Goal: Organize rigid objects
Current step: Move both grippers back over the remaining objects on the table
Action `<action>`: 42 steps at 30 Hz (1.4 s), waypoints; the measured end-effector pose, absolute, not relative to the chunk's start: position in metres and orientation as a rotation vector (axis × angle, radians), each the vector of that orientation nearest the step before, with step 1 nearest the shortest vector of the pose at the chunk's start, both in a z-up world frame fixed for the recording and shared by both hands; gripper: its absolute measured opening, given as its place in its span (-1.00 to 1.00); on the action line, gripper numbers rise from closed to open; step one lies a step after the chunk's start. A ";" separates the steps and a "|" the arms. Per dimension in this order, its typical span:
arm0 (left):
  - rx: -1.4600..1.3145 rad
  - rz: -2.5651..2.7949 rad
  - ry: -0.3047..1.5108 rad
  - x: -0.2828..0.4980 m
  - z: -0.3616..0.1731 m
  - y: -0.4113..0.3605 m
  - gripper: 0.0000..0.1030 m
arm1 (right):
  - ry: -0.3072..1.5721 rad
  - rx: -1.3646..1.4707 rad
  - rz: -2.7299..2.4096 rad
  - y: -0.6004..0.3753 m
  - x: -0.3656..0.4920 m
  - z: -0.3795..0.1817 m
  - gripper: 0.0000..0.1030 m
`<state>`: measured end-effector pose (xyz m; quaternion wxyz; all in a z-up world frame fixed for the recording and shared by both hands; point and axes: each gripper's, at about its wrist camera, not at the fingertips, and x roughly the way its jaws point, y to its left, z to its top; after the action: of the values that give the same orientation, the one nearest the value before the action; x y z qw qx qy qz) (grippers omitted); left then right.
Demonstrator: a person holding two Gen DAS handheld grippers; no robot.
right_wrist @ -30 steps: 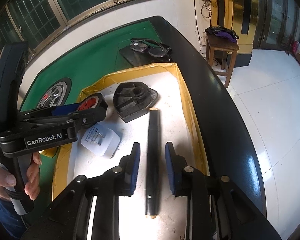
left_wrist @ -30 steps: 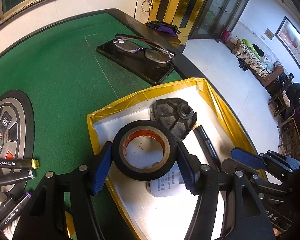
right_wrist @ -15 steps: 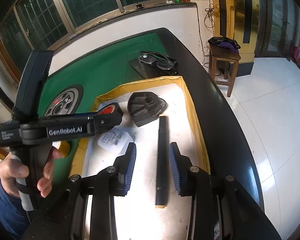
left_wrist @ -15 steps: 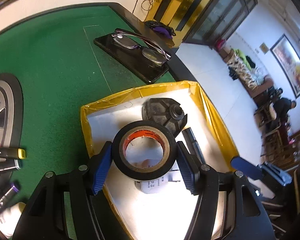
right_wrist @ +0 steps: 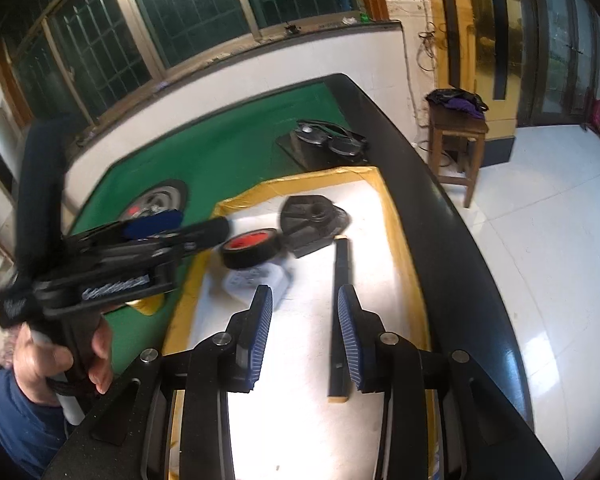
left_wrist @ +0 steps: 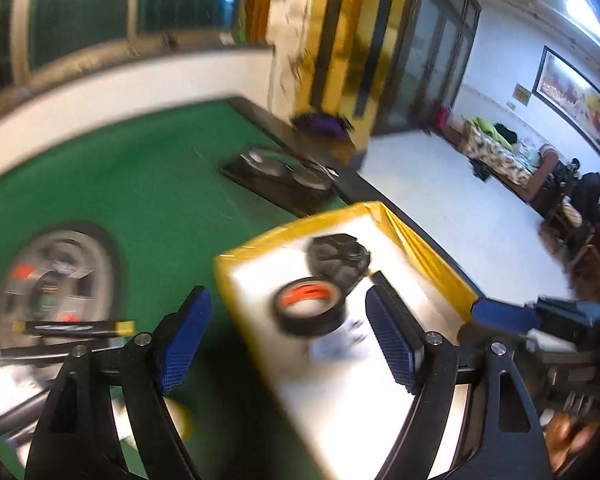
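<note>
A black tape roll [left_wrist: 310, 306] with an orange core lies in the yellow-rimmed white tray [left_wrist: 420, 252], resting partly on a white charger [left_wrist: 340, 344]. My left gripper [left_wrist: 286, 294] hangs above the tray's near-left corner. Its jaws are opening wide, and the tape sits ahead of and below them, touching neither pad. In the right wrist view the tape roll [right_wrist: 250, 250] and charger [right_wrist: 256, 280] lie beside a black plastic part [right_wrist: 312, 216]. My right gripper [right_wrist: 304, 292] is open over the tray [right_wrist: 300, 180]. A black marker [right_wrist: 341, 264] lies flat under its right finger, gripped by nothing.
Glasses [right_wrist: 328, 144] rest on a dark slab at the back of the green mat [left_wrist: 140, 184]. A round dial print [left_wrist: 52, 280] and several markers [left_wrist: 76, 326] are at the left. The table's black edge [right_wrist: 440, 240] runs along the right, with a wooden stool [right_wrist: 456, 136] beyond it.
My left gripper let go of the tape roll, spread wide and pulled back and up; the roll now lies in the tray. The right jaws widened around the marker and lifted a little.
</note>
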<state>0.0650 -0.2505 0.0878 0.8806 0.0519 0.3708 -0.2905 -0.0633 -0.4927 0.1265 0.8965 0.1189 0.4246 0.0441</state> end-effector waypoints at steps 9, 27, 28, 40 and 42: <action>-0.134 -0.341 0.613 0.012 0.079 -0.075 0.53 | 0.875 0.267 0.320 -0.422 -0.064 0.131 -0.27; -0.240 -0.209 0.657 0.020 0.045 0.010 0.53 | 1.005 -0.084 0.169 -0.266 0.002 0.059 -0.19; -0.243 -0.213 0.663 0.019 0.044 0.011 0.53 | 1.006 -0.089 0.166 -0.264 0.005 0.057 -0.19; -0.204 -0.121 0.694 0.024 0.036 0.013 0.53 | 0.946 0.021 0.290 -0.257 0.015 0.088 -0.01; -0.221 -0.102 0.691 0.024 0.036 0.019 0.53 | 0.969 0.111 0.400 -0.250 0.026 0.085 0.00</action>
<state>0.0236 0.0194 0.0359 0.9337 -0.1082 0.3377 -0.0500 0.0257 -0.2503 0.0847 0.8642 0.0528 0.4625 0.1910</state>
